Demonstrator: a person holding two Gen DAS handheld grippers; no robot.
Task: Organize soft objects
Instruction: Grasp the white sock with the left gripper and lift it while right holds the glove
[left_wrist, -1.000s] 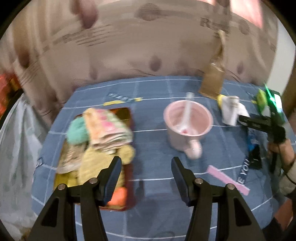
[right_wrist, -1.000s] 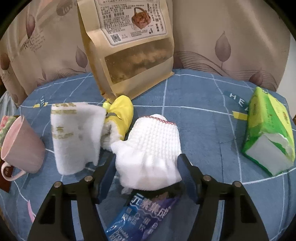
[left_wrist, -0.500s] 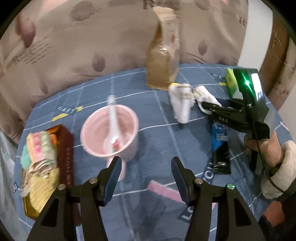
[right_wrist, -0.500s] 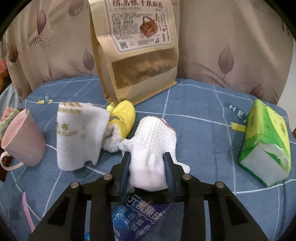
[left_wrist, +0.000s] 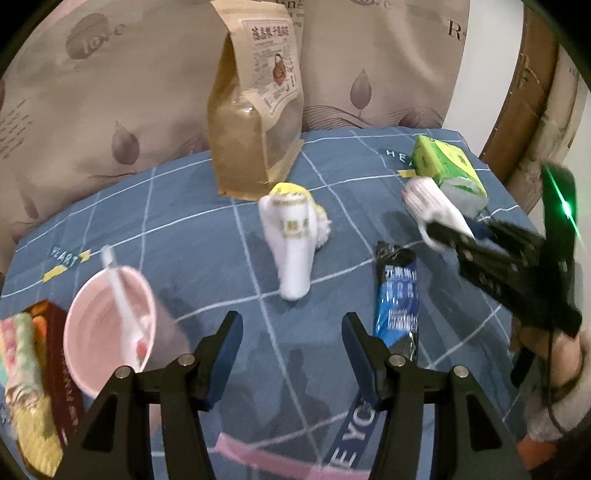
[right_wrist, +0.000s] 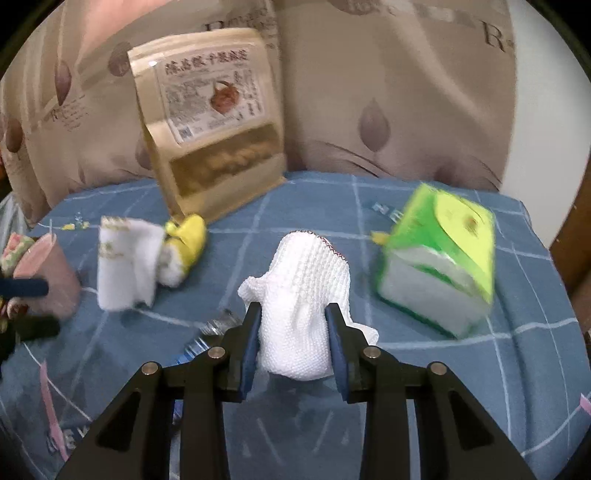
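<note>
- Gripping the white knitted cloth, the right hand-held gripper has both fingers pressed into its sides; the cloth bulges up between them, lifted off the table toward the right edge.
- Just right of that cloth stands a green tissue pack near the far right corner, with a narrow strip of bare blue cover between them.
- The left hand-held gripper is released, fingers spread wide with nothing between them, above the near middle of the table.
- Ahead of it lies open checked cover up to a folded white towel, which leans against a yellow cloth.
- A tall brown snack bag stands upright at the far edge, behind the towel.
- A blue wrapper lies flat to the right of the open gap.
- A pink cup with a spoon sits near the left edge, beside a brown tray stacked with folded cloths.
</note>
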